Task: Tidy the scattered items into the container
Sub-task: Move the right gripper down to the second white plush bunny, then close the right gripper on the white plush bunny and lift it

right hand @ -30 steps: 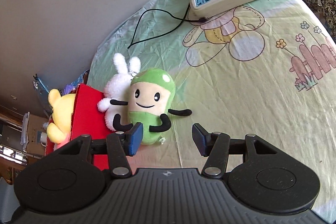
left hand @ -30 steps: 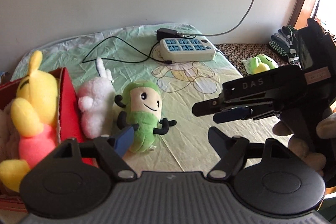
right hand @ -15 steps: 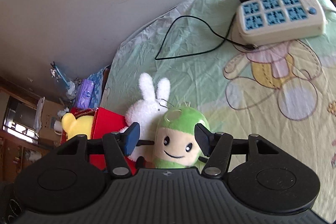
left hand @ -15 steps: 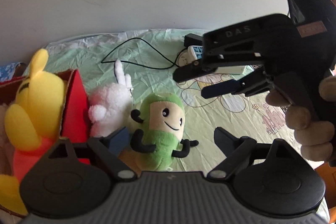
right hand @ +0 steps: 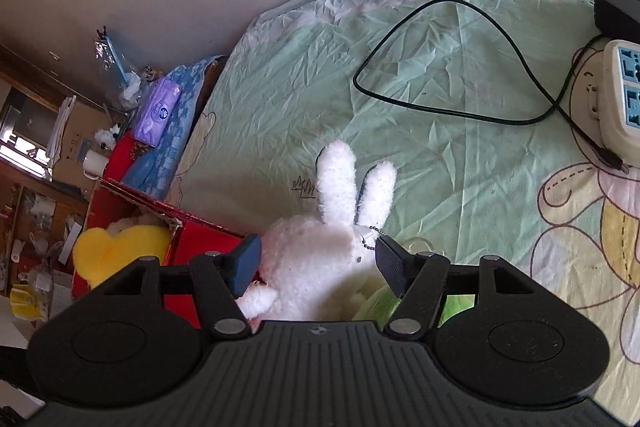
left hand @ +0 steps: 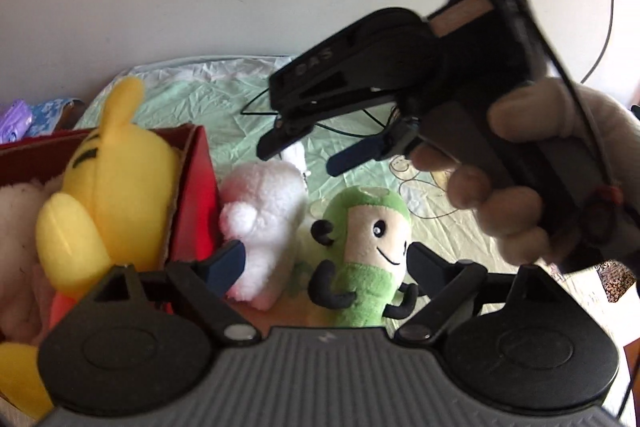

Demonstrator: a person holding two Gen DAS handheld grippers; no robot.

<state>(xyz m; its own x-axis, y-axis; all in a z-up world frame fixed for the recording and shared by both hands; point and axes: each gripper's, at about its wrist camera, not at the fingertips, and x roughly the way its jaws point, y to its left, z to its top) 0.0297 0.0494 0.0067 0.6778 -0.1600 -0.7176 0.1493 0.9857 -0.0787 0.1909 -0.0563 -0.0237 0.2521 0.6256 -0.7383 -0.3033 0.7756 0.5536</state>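
Our left gripper (left hand: 324,263) has just been opening wide, with the green toy (left hand: 366,259) and part of the bunny (left hand: 264,223) between its fingers, none held. Our right gripper (right hand: 318,267) has been opening too, above the bunny (its fingers not pressing it). The bunny leans on the red box (left hand: 198,195), where the yellow toy (left hand: 108,187) sits. The cloth (right hand: 304,75) lies under them.
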